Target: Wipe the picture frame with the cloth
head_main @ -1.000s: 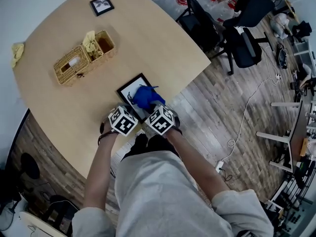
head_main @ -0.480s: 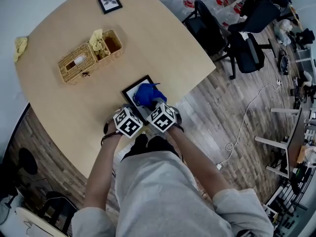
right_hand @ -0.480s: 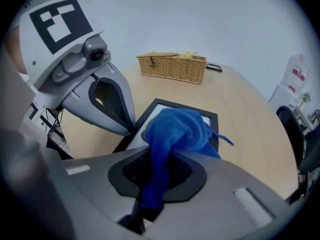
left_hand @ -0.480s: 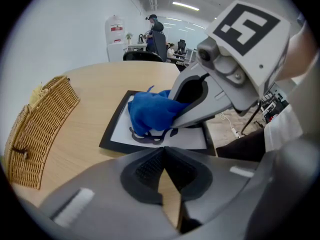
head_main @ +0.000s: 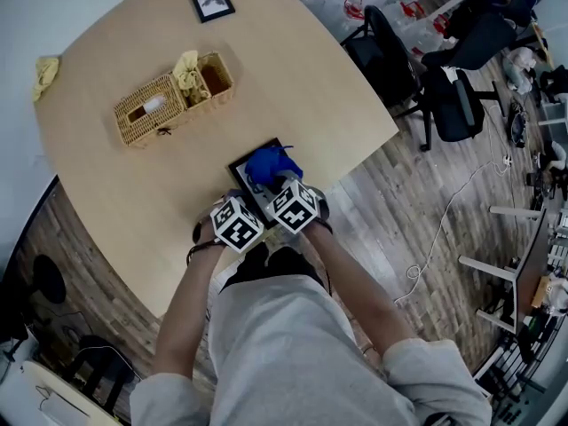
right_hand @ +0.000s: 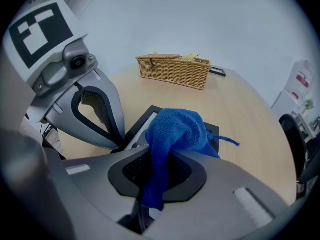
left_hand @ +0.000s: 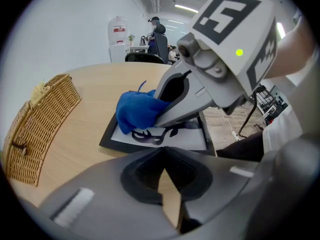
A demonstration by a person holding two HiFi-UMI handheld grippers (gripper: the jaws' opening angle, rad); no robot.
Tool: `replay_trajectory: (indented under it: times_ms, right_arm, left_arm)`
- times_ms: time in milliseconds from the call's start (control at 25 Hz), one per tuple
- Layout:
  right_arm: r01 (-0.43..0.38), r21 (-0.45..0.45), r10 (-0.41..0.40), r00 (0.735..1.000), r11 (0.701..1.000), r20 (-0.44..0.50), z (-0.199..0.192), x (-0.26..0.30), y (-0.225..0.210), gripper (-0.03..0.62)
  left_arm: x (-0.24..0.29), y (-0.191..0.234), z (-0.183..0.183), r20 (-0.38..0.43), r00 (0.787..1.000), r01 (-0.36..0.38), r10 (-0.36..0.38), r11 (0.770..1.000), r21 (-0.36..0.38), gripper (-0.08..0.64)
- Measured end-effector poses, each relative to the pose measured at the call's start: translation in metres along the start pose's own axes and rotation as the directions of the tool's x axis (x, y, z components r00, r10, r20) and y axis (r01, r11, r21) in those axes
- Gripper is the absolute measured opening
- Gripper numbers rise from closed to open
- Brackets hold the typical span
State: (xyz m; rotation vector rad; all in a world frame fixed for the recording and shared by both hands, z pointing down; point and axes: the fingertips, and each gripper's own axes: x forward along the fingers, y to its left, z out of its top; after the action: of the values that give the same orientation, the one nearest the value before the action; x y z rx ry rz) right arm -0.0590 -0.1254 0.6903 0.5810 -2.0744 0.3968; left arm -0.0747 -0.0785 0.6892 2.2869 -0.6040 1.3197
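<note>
**Blue cloth on the frame, right tool clamped on it**

My right tool has its jaws closed on the blue cloth. One tail of the fabric runs down between the jaws, and the rest bunches up in front of them. From the left tool's camera I see that bunch pressed onto the glass of the picture frame, over the far-left part of the dark drawing. The right tool's jaws slope down onto it from the right.

The frame lies flat on the round wooden counter, close to its near edge and just in front of me.

My left tool has its jaws brought together with nothing between them, only a sliver of counter showing behind the tips. From the right tool's camera, its tips sit at the frame's left edge. I cannot tell whether they touch it.

Farther left on the counter stands a wicker basket with a yellow cloth draped in one compartment. A small framed picture lies near the far edge.
</note>
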Motion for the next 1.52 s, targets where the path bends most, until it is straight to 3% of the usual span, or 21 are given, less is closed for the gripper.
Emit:
replay_trajectory:
  times_ms: [880, 1520]
  right_arm:
    - [0.048, -0.042, -0.045, 0.997, 0.998, 0.067, 0.035, 0.020, -0.016, 0.044]
    - [0.091, -0.008, -0.089, 0.985, 0.996, 0.145, 0.053, 0.022, -0.028, 0.046]
  left_arm:
    - [0.000, 0.000, -0.002, -0.010, 1.000, 0.028, -0.028, 0.999, 0.030, 0.052]
    - [-0.001, 0.001, -0.002, 0.008, 0.999, 0.042, -0.042, 0.999, 0.007, 0.052]
